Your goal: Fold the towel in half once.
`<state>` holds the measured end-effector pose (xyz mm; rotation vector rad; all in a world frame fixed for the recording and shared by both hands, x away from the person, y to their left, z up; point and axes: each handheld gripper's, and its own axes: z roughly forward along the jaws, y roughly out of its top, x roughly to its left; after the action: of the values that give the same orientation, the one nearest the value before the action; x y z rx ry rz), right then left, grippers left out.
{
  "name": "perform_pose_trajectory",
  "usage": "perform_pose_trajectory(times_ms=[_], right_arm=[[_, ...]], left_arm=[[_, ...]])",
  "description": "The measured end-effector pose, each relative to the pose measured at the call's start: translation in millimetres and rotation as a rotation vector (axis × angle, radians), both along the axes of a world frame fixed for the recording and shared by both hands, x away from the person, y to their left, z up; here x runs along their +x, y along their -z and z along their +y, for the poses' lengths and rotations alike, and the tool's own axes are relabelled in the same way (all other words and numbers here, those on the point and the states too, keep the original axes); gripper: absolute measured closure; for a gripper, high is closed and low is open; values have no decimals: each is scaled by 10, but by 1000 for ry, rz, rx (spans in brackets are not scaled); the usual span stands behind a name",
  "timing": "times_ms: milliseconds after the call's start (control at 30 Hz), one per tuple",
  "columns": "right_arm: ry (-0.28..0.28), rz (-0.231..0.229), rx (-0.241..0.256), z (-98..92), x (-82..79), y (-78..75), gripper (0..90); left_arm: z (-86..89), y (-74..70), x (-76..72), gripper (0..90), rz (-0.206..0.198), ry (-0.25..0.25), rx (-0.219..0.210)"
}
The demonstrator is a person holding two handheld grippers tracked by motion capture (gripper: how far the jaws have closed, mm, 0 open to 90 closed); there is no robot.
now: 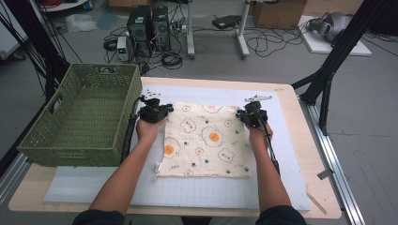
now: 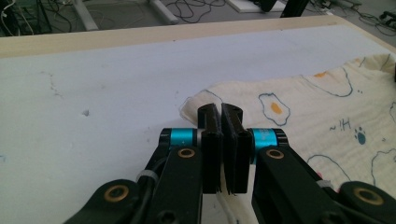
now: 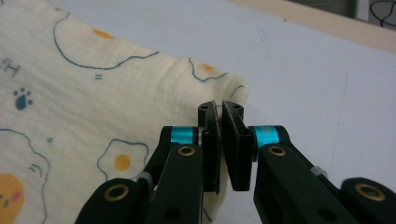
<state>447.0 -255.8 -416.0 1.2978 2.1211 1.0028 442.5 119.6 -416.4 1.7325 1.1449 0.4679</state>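
My left gripper and right gripper, seen from the high view, sit at the two far corners of the cloth, a cream square printed with fried eggs that lies flat on the white gridded mat over the wooden table. A green woven basket stands just beside the cloth on the left, its wall close to my left forearm. In the left gripper view, the black jaws are clenched on the cloth's thin, crinkled corner, which lies against the smooth mat. In the right gripper view, the jaws are likewise pinched on the cloth's corner, where the soft fabric bunches into a rounded fold.
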Motion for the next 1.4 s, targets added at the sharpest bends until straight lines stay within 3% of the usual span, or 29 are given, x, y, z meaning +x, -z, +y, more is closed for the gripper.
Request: perform_pose_trajectory(times_ms=[300,367,500,867,933,1067,1400], right_arm=[[-67,-53,17,-45,-255,-121,860],[-62,-59,15,-68,-330,-127,860],[-60,-58,15,-118,-449,-113,860],[-100,-74,-4,-115,-758,-130,859],[-104,-68,-1,-130,-809,-120,859],[-118,-64,0,-141,-906,-86,858],[-155,-53,-15,-139,-1096,1,855]], left_arm=[[-39,-158,-204,861,-35,81,-1],[-50,-179,-284,861,-58,88,5],[-34,-184,-386,861,-56,101,0],[-5,-102,-691,861,-70,138,12],[-11,-99,-751,861,-92,138,6],[-20,-81,-845,861,-99,158,17],[7,1,-1017,859,-88,186,20]])
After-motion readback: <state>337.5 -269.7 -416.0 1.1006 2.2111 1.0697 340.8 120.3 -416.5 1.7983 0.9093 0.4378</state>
